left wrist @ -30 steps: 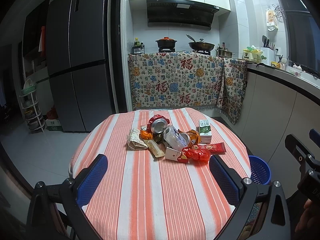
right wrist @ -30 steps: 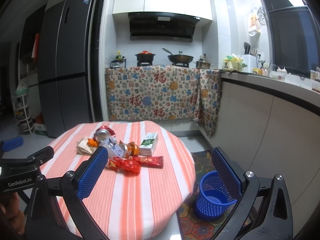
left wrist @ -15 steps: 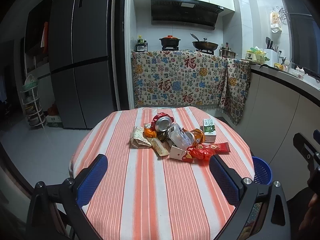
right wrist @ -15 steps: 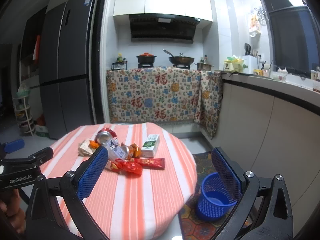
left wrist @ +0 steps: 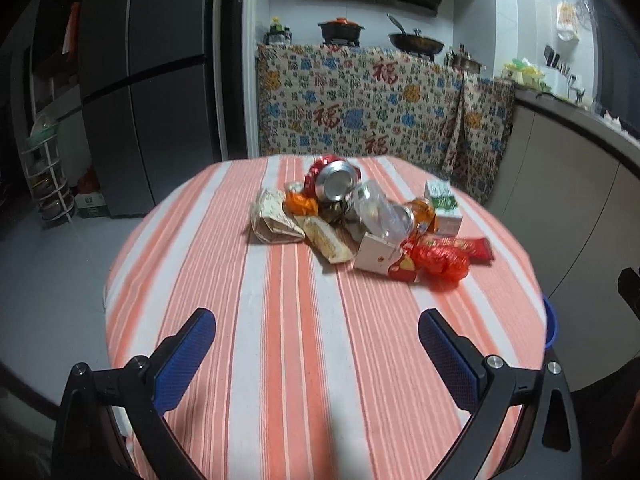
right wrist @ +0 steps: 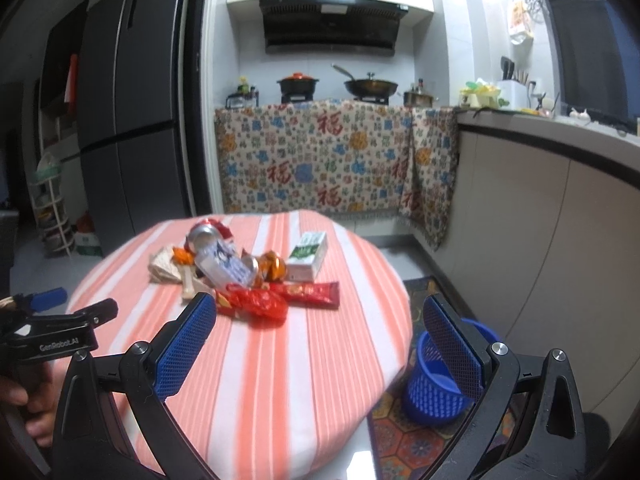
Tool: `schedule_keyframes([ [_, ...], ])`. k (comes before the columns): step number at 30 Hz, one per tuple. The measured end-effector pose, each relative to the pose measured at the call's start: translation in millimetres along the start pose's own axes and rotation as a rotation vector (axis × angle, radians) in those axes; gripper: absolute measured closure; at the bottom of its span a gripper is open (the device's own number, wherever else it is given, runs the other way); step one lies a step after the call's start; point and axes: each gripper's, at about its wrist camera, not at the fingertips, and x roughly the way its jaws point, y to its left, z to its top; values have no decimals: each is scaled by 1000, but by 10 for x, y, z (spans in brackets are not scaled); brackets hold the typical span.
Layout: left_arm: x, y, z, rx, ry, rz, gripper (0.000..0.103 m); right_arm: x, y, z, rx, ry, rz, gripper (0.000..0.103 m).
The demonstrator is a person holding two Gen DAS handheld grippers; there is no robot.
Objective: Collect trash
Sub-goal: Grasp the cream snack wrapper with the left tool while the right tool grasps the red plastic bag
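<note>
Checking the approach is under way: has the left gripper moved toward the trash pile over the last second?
Yes. The left gripper has advanced over the striped table; the trash pile looms larger and the near table edge has dropped from view.

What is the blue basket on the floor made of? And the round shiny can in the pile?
The blue basket looks like moulded plastic: matte, with a perforated mesh wall. The can seems thin metal, probably aluminium: its bare silver end reflects light, and its red side looks dented.
</note>
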Motion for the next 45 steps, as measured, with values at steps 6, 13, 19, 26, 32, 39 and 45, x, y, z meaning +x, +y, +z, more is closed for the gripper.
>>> schedule_keyframes([
  [6,612,11,-40,54,132,-15,0,570,115,-276,-36,153,60,0],
  [13,1147,165,-37,24,261,-9,0,1143,209,-581,-62,316,129,0],
  [19,1282,187,-46,17,289,30,0,1372,285,-731,-98,385,148,0],
  [26,1274,517,342,-195,226,-32,1,1431,276,-832,-97,398,160,0],
  [32,1673,467,757,-231,261,-94,24,1448,287,-838,-97,383,158,0],
  [39,2001,354,776,-200,331,-118,68,1455,295,-841,-95,373,157,0],
  [45,1688,416,646,-117,338,-181,80,1453,297,-844,-96,373,157,0],
])
